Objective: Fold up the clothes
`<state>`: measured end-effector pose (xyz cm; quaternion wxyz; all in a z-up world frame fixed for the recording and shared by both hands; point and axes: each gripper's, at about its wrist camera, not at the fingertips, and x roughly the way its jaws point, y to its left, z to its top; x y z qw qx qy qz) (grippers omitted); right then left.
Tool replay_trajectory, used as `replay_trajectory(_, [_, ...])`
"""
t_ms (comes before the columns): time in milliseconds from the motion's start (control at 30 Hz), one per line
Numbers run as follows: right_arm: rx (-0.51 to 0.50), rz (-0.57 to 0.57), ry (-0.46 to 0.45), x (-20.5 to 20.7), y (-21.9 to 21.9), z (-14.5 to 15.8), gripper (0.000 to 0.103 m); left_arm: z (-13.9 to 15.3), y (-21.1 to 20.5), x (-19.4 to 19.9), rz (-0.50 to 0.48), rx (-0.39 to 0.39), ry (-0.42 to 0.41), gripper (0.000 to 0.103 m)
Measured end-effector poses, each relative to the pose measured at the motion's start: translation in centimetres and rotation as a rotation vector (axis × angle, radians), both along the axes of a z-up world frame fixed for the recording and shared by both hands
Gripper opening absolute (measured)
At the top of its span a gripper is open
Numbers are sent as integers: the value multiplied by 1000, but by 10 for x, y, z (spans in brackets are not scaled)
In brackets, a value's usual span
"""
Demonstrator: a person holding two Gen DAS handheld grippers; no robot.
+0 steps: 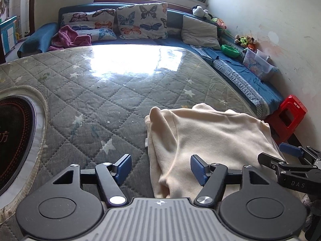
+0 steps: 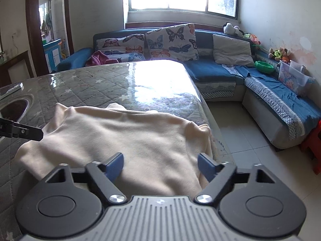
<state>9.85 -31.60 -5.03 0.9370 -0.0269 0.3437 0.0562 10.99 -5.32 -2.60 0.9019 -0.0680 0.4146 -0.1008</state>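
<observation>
A cream garment (image 1: pixel 212 138) lies partly folded on the quilted green table cover (image 1: pixel 96 104), near the table's right edge; it also shows in the right wrist view (image 2: pixel 128 136). My left gripper (image 1: pixel 160 169) is open and empty, hovering over the garment's near left edge. My right gripper (image 2: pixel 160 165) is open and empty, just above the garment's near right part. The right gripper also shows at the right of the left wrist view (image 1: pixel 289 156). A tip of the left gripper's fingers (image 2: pixel 30 133) shows at the left of the right wrist view.
A black round cooktop (image 1: pixel 14 136) is set into the table at the left. A blue corner sofa (image 2: pixel 220 74) with butterfly pillows (image 2: pixel 170 42) stands behind and to the right. A red stool (image 1: pixel 291 116) stands on the tiled floor (image 2: pixel 244 140) right of the table.
</observation>
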Motion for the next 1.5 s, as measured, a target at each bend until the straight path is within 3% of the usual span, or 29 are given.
replay_trajectory(333, [-37, 11, 7, -12, 14, -8, 90, -16, -9, -8, -36, 90, -2, 68])
replay_trajectory(600, [-46, 77, -19, -8, 37, -2, 98, -17, -8, -10, -44, 103, -4, 68])
replay_trajectory(967, [-76, 159, -10, 1, 61, -7, 99, -6, -10, -4, -45, 108, -31, 69])
replay_trajectory(1233, [-62, 95, -32, 36, 40, 10, 100, -10, -22, 3, -67, 120, -28, 70])
replay_trajectory(1500, [-67, 82, 2, 84, 46, 2, 100, -15, -24, 7, -89, 133, -18, 70])
